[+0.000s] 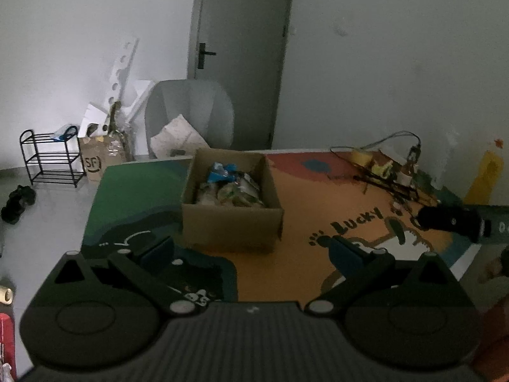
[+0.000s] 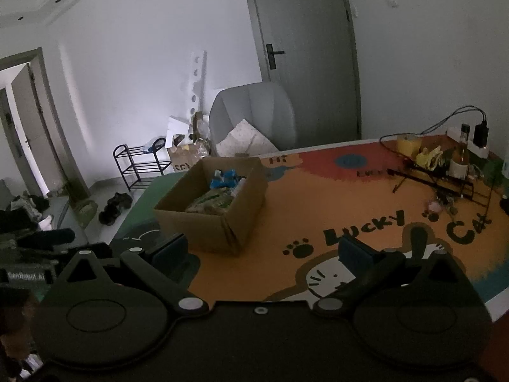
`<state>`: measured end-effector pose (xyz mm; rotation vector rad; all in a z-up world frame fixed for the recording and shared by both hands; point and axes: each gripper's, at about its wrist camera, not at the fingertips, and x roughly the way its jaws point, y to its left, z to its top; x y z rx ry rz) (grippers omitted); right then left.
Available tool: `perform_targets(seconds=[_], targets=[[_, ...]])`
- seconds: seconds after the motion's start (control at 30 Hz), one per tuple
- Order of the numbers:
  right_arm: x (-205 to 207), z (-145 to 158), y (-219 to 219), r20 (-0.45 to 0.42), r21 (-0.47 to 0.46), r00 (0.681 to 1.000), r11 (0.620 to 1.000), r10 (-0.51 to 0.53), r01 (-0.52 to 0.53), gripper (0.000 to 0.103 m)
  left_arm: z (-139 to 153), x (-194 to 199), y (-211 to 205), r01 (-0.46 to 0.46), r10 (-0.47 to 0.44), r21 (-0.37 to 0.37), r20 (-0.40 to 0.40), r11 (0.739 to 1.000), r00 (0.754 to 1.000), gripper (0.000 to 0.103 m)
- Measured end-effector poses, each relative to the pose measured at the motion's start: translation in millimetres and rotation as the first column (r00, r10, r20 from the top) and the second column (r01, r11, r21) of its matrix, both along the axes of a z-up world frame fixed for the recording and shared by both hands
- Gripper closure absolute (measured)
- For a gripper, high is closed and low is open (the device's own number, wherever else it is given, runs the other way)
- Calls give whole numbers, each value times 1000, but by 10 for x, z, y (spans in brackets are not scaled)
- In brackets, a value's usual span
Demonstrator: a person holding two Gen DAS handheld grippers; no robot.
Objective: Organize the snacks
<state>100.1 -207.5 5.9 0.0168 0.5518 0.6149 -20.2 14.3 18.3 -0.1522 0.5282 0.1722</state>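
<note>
Both grippers, left gripper (image 1: 251, 248) and right gripper (image 2: 262, 250), hover empty with jaws wide. Snack box (image 1: 232, 219) sits at 12 o'clock on the tabletop (image 1: 302, 197); a careless reach could shove it.

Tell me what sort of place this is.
Probably a room in a home: a grey armchair by a closed door, a shoe rack with shoes beside it, and a cartoon-print table mat.

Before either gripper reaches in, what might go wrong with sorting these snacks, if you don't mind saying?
1. The snack packets lie heaped in the cardboard box, so open fingers may catch several at once.
2. The light box could slide on the mat.
3. Cables and a bottle crowd the far corner.
</note>
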Motion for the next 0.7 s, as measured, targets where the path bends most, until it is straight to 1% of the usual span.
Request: perform_targets(seconds=[0.2,0.7], targets=[[2,-32,19,-19,-3,1000,1000,-1,1,0,13,-18,56,-18,18,2,6,1000,1000,0],[5,-47,13,-38,4,999,1000,-5,6,0,4,12,38,0,0,8,-7,1000,1000,0]])
